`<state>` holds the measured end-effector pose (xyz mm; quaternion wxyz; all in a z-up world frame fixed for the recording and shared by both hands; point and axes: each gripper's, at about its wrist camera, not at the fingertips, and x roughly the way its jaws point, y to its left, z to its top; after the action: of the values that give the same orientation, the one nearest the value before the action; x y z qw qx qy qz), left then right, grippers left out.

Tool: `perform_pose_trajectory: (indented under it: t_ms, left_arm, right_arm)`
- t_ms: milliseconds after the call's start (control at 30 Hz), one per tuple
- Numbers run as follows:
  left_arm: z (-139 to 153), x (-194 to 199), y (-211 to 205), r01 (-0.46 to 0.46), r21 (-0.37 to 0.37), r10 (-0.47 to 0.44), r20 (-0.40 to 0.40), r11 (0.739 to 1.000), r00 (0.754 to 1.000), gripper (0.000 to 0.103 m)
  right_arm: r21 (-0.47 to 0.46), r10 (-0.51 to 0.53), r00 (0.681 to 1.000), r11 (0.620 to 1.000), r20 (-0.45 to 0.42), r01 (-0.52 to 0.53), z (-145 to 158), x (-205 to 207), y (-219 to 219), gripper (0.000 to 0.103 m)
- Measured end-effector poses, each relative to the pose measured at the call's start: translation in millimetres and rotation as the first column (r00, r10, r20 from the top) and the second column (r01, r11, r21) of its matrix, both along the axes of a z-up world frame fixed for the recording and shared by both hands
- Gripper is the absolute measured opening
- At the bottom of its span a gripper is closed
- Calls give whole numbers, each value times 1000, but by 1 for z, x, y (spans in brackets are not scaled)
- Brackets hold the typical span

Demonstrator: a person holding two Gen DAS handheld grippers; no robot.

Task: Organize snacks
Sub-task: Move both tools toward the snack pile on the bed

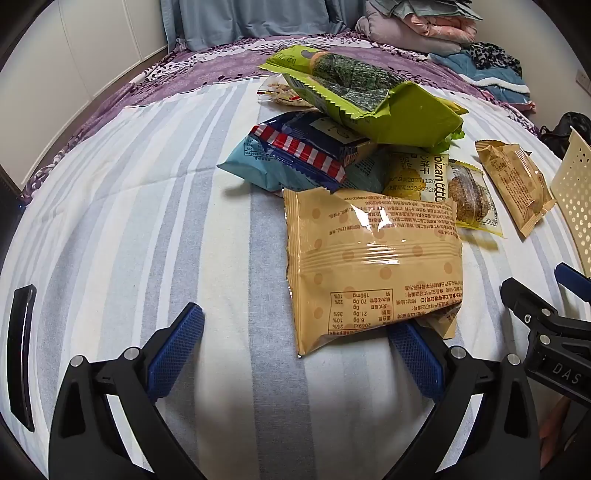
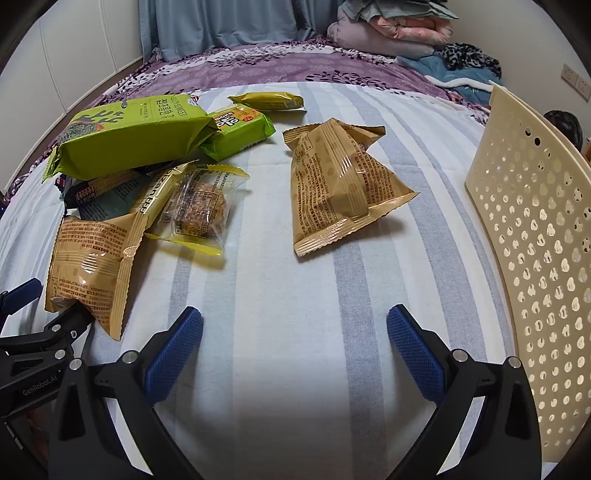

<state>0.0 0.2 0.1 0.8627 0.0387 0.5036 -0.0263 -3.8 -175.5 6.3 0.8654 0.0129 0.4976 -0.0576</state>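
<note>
A pile of snack packets lies on a striped bed sheet [image 1: 147,221]. In the left wrist view a tan dotted packet [image 1: 373,266] lies nearest. Behind it are a blue packet [image 1: 258,166], a green seaweed packet [image 1: 369,99] and a clear-fronted cookie packet [image 1: 472,195]. My left gripper [image 1: 295,350] is open and empty, its right finger just under the tan packet's near corner. In the right wrist view my right gripper [image 2: 295,350] is open and empty over bare sheet. A second tan packet [image 2: 340,184] lies ahead of it. A cream perforated basket [image 2: 535,240] stands at the right.
A purple floral blanket [image 2: 258,70] covers the far bed. Folded clothes [image 2: 399,29] are piled at the back right. A small green packet [image 2: 240,129] and a yellow-green bar [image 2: 266,100] lie behind the pile. The basket also shows in the left wrist view [image 1: 576,192].
</note>
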Motion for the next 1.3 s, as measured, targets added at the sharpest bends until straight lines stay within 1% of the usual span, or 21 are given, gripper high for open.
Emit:
perform_pose_trajectory:
  t_ms: [633, 767, 800, 967, 1067, 1167, 1300]
  left_arm:
    - [0, 1, 0, 1, -8, -1, -1, 1000, 1000, 101]
    - [2, 0, -1, 15, -16, -15, 5, 1000, 1000, 101]
    - [3, -1, -1, 22, -24, -21, 8, 999, 1000, 101]
    - [10, -14, 5, 36, -56, -35, 17, 998, 999, 101]
    - [15, -20, 6, 42, -52, -40, 31, 998, 999, 101]
    - [28, -24, 6, 51, -57, -47, 68, 997, 997, 101]
    - [49, -23, 4, 64, -38, -59, 118, 997, 991, 101]
  right_arm:
    - [-5, 2, 1000, 1000, 3, -2, 1, 1, 6, 98]
    - [5, 15, 1000, 1000, 6, -15, 0, 3, 4, 98]
    - [5, 22, 1000, 1000, 7, -22, 3, -1, 3, 98]
    - [12, 42, 999, 999, 15, -42, 6, -7, 1, 98]
    - [15, 55, 998, 998, 21, -55, 6, -13, 1, 98]
    - [26, 64, 997, 998, 31, -64, 11, -16, -1, 98]
    - [27, 72, 996, 997, 60, -74, 19, -18, -4, 98]
